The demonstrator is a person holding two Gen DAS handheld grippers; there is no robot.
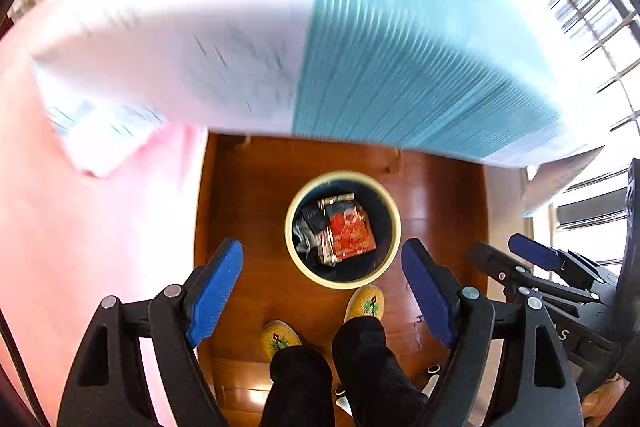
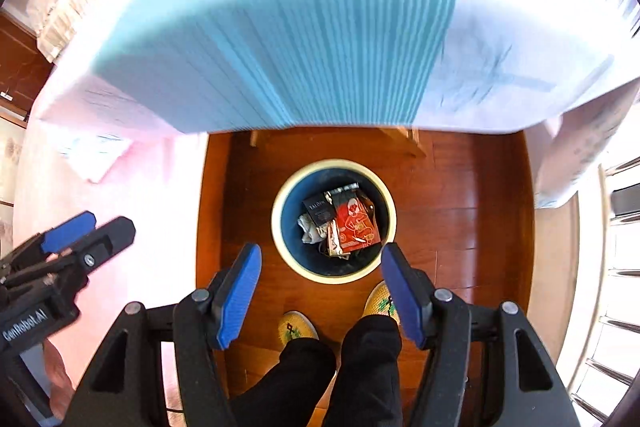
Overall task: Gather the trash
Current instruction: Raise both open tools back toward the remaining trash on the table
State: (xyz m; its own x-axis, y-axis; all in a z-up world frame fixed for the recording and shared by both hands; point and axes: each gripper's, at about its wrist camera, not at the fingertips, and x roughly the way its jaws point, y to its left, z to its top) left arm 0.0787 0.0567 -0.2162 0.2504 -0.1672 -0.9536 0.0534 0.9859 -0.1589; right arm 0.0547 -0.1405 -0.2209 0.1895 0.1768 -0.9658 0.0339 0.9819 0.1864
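Wooden floor point(image 1: 248, 211) holds a trash bin point(image 2: 334, 277) beneath both empty, parted grippers.

Left wrist: looks steeply down, high above the floor.
Right wrist: likewise, just beside.
Shared: trash bin point(image 1: 343, 229) point(image 2: 334, 221), table edge point(image 1: 280, 67) point(image 2: 280, 47).

trousers point(image 2: 320, 379): black | slippers point(image 2: 298, 325): yellow knitted, green motif

open floor point(image 2: 460, 195) rings the bin point(image 2: 280, 223); table edge point(image 2: 320, 67) overhangs beyond; feet point(image 2: 298, 325) crowd the near side
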